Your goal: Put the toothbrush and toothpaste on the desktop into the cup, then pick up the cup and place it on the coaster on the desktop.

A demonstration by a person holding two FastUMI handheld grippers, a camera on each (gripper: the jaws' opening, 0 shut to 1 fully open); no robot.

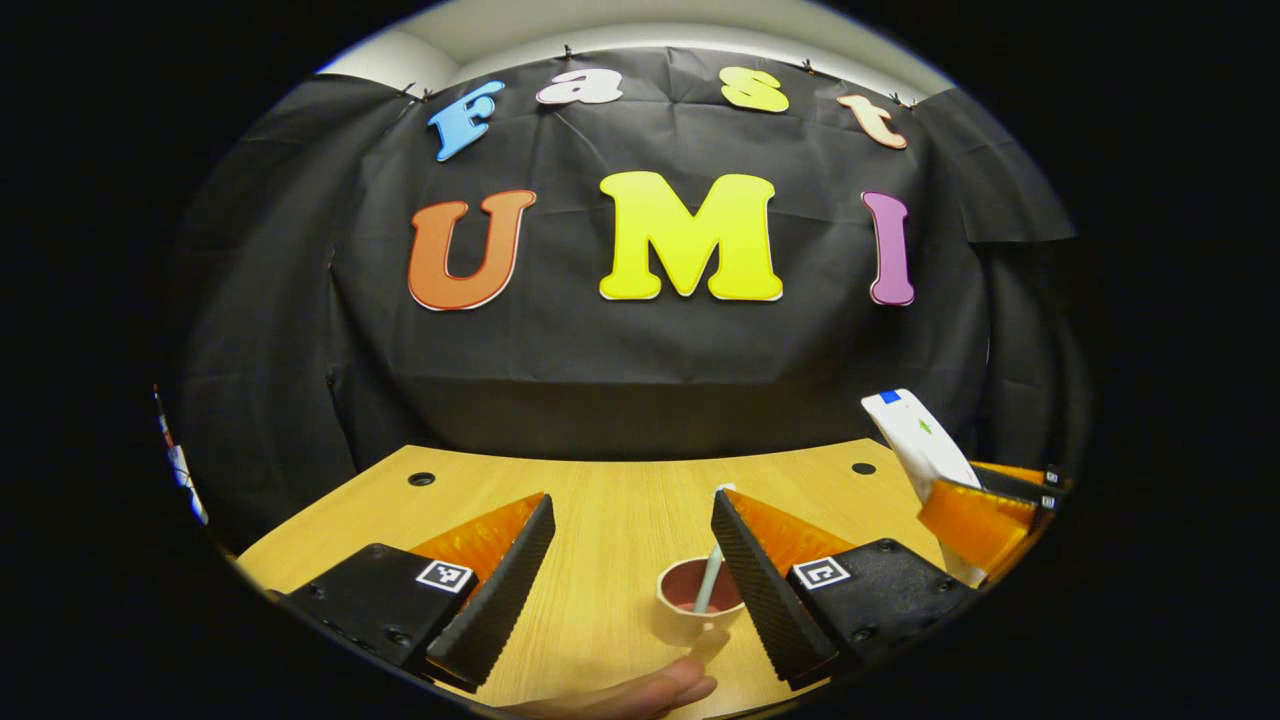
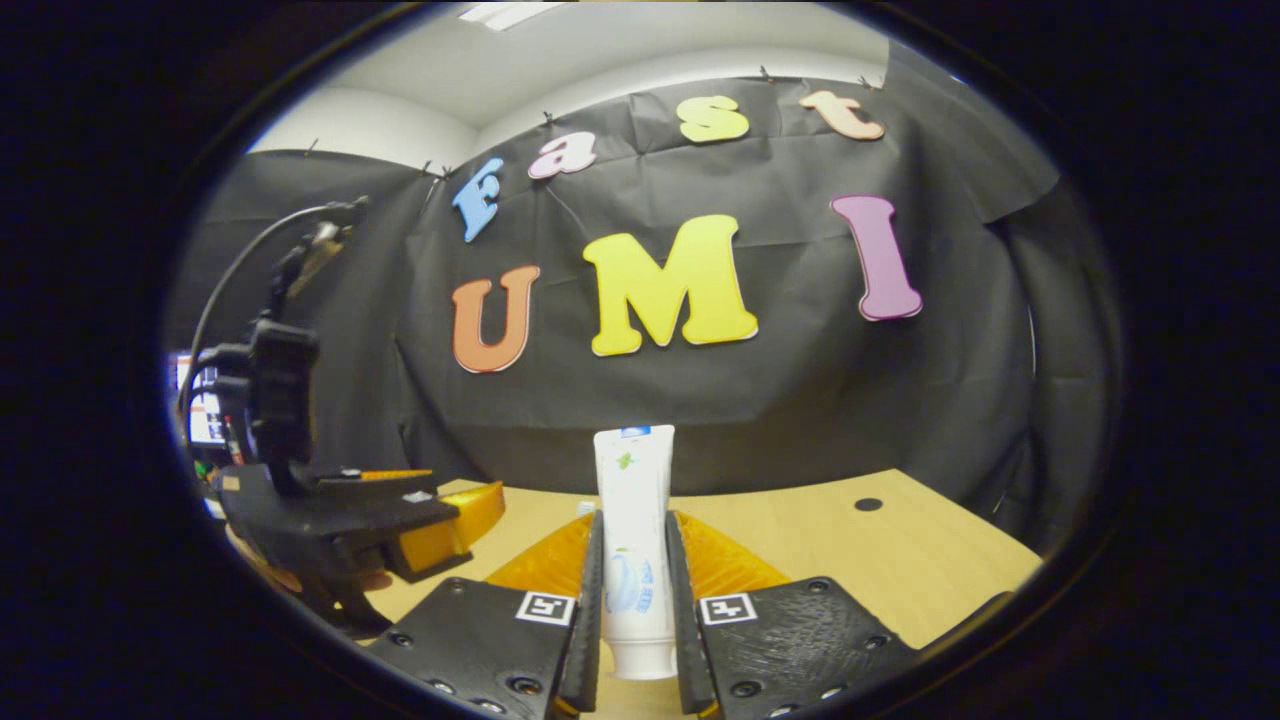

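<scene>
Broadly, the desktop (image 1: 610,500) is seen as a pale wood-grain slab with a smooth, matt face and dark round holes near its far corners. Above it the left gripper (image 1: 632,560) is held with its jaws spread wide and nothing between them; ribbed pads face each other across bare wood and the cup. In the right gripper view the left gripper (image 2: 440,525) is seen to the side, over the desktop's left part.

The right gripper (image 2: 634,610) is pinched on the toothpaste (image 2: 634,530), both pads pressed against the tube's flat sides. In the left gripper view the same tube (image 1: 915,440) is seen held off near the desktop's right edge, tilted, with its crimped end uppermost. It is a soft white plastic tube, broad and flat at the crimp, rounder toward the cap end below.

The cup (image 1: 695,600) stands toward the near edge, a small, pale, round vessel with a reddish inside and a handle turned toward the near edge. The toothbrush (image 1: 709,575), a thin pale stick, is already stood in it, leaning on the rim. A fingertip (image 1: 650,690) is seen at the near edge.

The step in hand is judged to be the toothpaste's carriage to the cup. Next, the tube would need to be brought over the narrow mouth, set nearly upright, and let go beside the brush without the light cup being tipped. The coaster's place cannot be told.
</scene>
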